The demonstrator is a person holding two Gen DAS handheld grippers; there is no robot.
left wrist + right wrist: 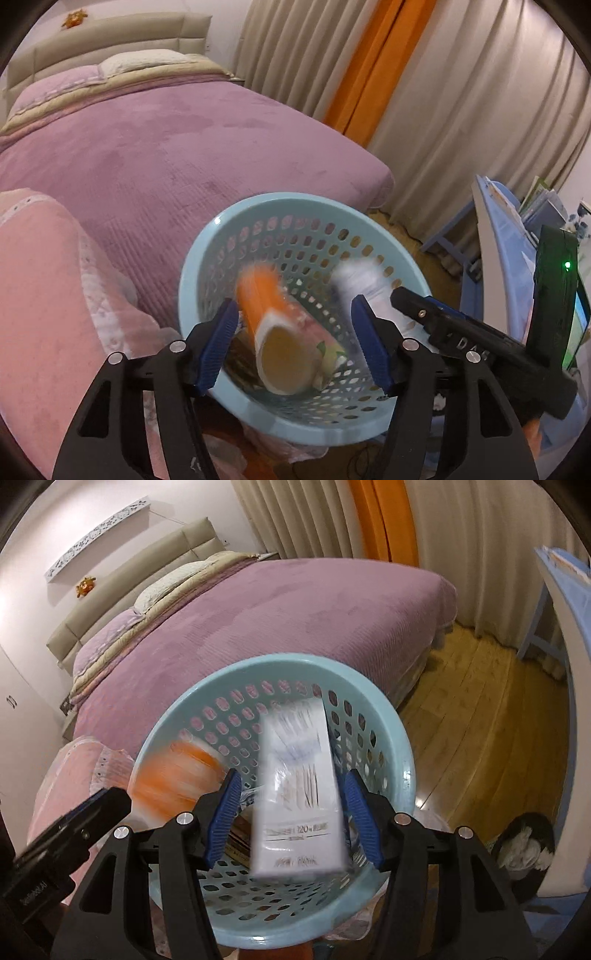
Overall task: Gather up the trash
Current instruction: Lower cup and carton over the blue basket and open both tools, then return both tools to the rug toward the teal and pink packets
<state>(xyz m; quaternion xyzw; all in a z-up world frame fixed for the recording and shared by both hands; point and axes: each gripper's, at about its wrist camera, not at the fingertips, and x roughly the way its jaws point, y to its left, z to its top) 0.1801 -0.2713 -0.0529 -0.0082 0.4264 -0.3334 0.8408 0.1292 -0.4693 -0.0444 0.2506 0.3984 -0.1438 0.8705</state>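
Note:
A light blue perforated basket (207, 258) (166, 723) stands beside the bed. My left gripper (295, 343) is open above it; a blurred orange-and-white paper cup (273, 332) is between its fingers, apart from both pads, in mid-fall. My right gripper (291, 816) is open above the same basket; a blurred white tissue pack (299, 794) is between its fingers, loose. The cup shows as an orange blur in the right wrist view (173, 779). The tissue pack shows as a white blur in the left wrist view (362, 280). Some other trash lies at the basket's bottom.
A bed with a purple cover (166, 147) (288, 616) lies behind the basket. A pink quilt (44, 302) is at the left. Beige and orange curtains (424, 92) hang behind. A blue table (498, 229) stands at right. Wooden floor (487, 716) is at right.

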